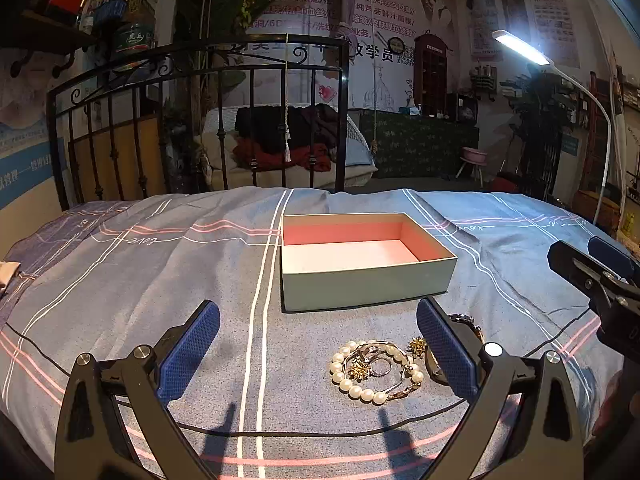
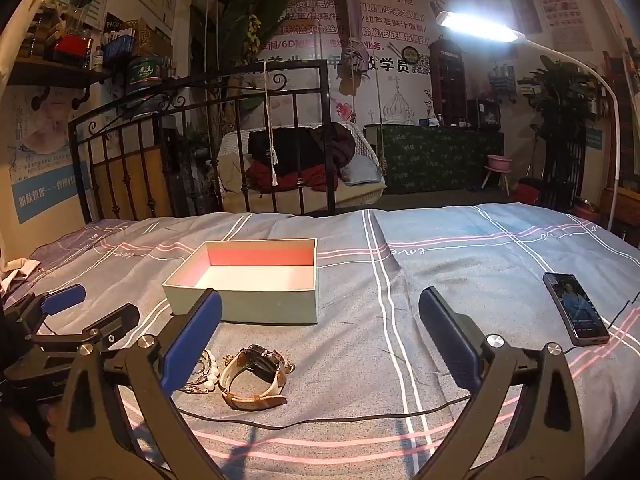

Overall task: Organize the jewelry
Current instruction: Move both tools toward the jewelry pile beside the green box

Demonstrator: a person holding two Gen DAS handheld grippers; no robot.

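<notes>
Bed point(image 1: 120, 280) covered with a blue-grey striped sheet; iron headboard point(image 1: 200, 120) at the far edge. An open box point(image 1: 360, 284), pale green outside and pink inside, sits mid-bed with nothing in it.

Jewelry lies in a small heap on the sheet, just in front of the box: a pearl bracelet point(image 1: 360, 390), a ring point(image 1: 380, 366) and gold pieces point(image 1: 418, 346) tangled inside its loop, and a watch point(image 2: 256, 376) with a tan-and-white strap touching the heap on its right.

Left gripper point(image 1: 318, 348): jaws wide apart, holding nothing, the heap low between them near the right-hand finger. Right gripper point(image 2: 320, 344): jaws likewise spread and bare, the watch just inside the left-hand finger.

A phone point(image 2: 576, 308), screen lit, lies well off to the right. A lamp point(image 2: 476, 26) shines overhead.
</notes>
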